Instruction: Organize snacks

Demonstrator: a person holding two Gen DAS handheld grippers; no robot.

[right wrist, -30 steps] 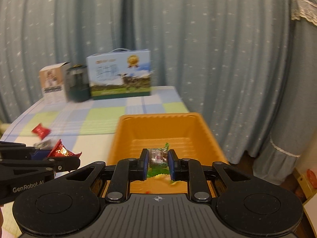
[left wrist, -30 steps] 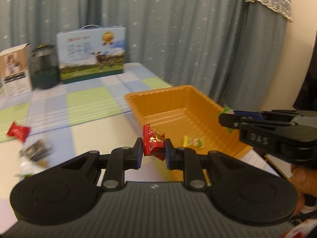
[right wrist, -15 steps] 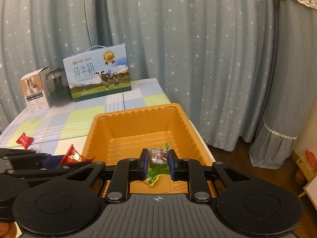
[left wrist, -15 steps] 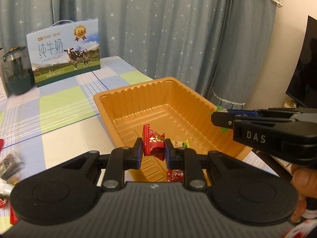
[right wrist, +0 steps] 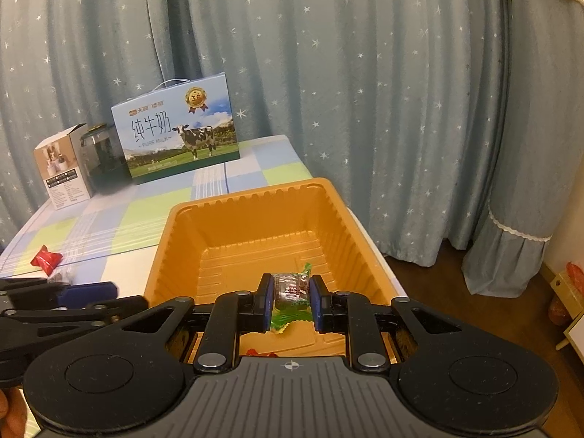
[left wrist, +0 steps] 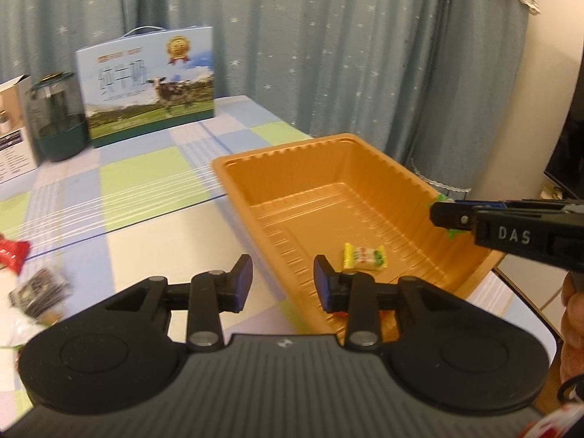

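Note:
An orange tray stands on the checked tablecloth. A yellow candy lies in it, and a red candy shows at its near end. My left gripper is open and empty over the tray's near left rim. My right gripper is shut on a clear green-ended candy above the tray; it shows from the side in the left wrist view. A red candy and a dark packet lie on the table to the left.
A milk carton box, a dark green jar and a small white box stand at the back of the table. Blue curtains hang behind. The table edge runs just right of the tray, with floor beyond.
My left gripper has opened and the red candy it held has dropped into the tray. The right gripper has kept its candy over the tray.

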